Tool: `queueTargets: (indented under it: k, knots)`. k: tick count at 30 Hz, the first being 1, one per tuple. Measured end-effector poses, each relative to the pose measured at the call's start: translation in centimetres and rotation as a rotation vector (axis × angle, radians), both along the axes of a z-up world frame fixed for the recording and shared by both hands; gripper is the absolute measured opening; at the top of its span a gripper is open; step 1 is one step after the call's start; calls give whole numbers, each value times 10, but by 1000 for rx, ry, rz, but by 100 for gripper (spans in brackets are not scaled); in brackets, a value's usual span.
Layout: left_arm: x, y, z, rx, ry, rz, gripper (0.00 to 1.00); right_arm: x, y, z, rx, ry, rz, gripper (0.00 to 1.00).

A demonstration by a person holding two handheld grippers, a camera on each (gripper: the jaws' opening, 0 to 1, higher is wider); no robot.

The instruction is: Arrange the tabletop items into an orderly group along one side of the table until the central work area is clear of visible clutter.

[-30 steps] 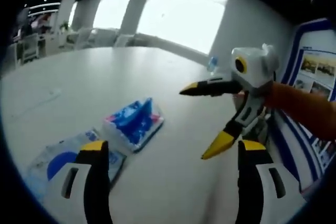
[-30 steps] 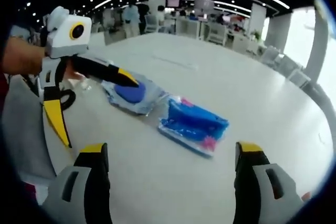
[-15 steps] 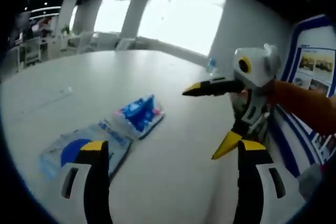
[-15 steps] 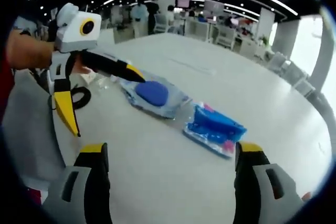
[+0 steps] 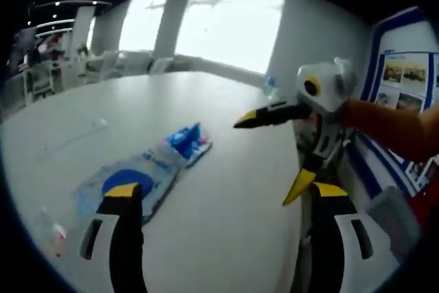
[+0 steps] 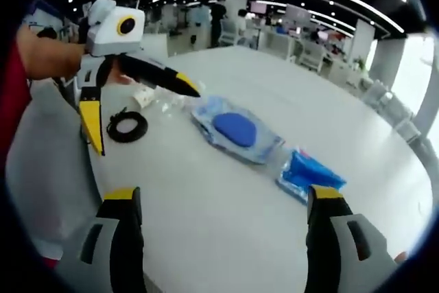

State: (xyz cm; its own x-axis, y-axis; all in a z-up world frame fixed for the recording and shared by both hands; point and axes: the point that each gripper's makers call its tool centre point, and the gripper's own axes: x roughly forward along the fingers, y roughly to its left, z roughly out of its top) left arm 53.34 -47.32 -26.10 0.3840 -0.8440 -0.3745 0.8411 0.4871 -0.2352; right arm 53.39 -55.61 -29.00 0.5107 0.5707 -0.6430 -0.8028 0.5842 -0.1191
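A clear bag holding a round blue item [image 5: 127, 180] lies on the white table [image 5: 226, 162], and a blue packet [image 5: 186, 141] sits just beyond it. In the right gripper view the same bag [image 6: 236, 130] and blue packet [image 6: 309, 173] lie side by side, with a black cable coil [image 6: 127, 127] to their left. My left gripper [image 5: 226, 190] stands open above the table with nothing in it. My right gripper [image 6: 225, 193] is open and empty too. Each reaches into the other's view, jaws apart: right gripper [image 5: 267, 159], left gripper [image 6: 144, 118].
A small bottle [image 5: 269, 86] stands at the table's far edge. A thin straw-like piece [image 5: 96, 125] and a small clear scrap [image 5: 55, 235] lie to the left. A small white item [image 6: 144, 97] and crumpled clear plastic [image 6: 168, 104] sit near the cable. Chairs and desks stand beyond the table.
Both cameras have drawn back and swung, so the bags sit further off and the cable coil has come into the right gripper view. Both grippers stay open and empty.
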Motion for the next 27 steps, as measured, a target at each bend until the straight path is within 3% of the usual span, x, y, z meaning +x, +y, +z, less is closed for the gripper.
queueTargets:
  k: [9, 17, 27]
  knots:
    - [-16, 51, 10, -3, -28, 53, 99, -15, 41, 3, 10, -3, 84, 99]
    - [-36, 82, 11, -5, -32, 76, 99, -27, 73, 5, 23, 0, 149, 99]
    - [-55, 141, 6, -2, -27, 139, 99, -41, 108, 6, 33, 3, 215, 99]
